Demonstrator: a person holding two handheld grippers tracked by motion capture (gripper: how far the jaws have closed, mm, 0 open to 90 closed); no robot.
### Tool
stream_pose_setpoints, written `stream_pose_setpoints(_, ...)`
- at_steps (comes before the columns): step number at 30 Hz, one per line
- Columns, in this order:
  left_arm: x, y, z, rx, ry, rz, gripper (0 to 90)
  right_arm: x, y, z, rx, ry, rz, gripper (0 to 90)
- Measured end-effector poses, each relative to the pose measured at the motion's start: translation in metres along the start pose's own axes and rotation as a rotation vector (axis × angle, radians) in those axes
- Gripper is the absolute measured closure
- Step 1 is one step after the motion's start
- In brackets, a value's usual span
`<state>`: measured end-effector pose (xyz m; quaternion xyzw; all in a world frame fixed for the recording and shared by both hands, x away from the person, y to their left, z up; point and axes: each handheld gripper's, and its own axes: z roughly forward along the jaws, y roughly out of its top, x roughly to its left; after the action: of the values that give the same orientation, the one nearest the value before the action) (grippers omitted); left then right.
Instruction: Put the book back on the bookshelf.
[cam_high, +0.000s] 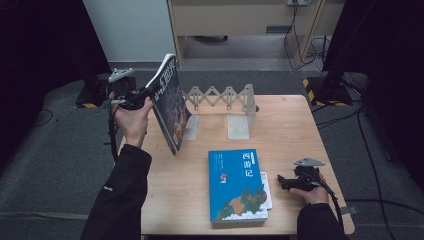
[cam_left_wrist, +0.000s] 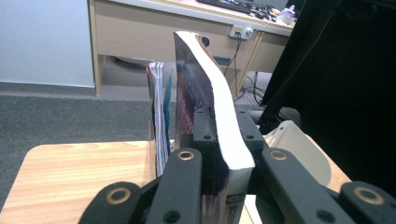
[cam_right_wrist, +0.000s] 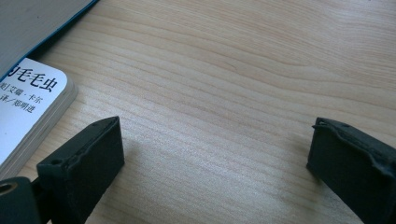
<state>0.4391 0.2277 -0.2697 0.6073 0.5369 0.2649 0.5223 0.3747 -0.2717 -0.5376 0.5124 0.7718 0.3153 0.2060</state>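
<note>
Left gripper is up at the upper left of the high view, and its fingers are pinching the dark-covered book by its edge, one on each face; the left gripper view shows the white page block bulging between them. The book hangs in the air, tilted, its lower corner just above the left part of the wooden worktop and its top leaning out toward the left of the frame. Just to its right, at the middle top of the worktop, stands the pale expanding book rack, with upright plates and a scissor lattice along the back; whether the book touches the rack's nearest plate cannot be told. Down in the lower middle, a blue book lies flat, cover up, with a small white book sticking out from under its right edge. At the lower right, the right gripper sits low over the worktop, pointing left at those books, its fingers spread wide with bare wood between them; the right gripper view has the white book's corner just beside the left-hand finger, not touching.
</note>
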Motion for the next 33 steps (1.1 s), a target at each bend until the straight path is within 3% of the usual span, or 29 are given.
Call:
stream_pose_setpoints(18,-0.013,-0.015,0.027,0.010,0.039,0.034,82.2,0.000,0.001,0.000,-0.001,0.003,-0.007,3.9)
stream_pose_setpoints(27,-0.018,-0.020,0.037,0.006,0.086,0.067,82.2,0.001,0.001,0.001,-0.001,0.001,-0.009,4.0)
stream_pose_setpoints(33,-0.017,-0.024,0.044,-0.003,0.103,0.061,82.3,0.000,0.001,0.001,-0.002,0.002,-0.012,4.1)
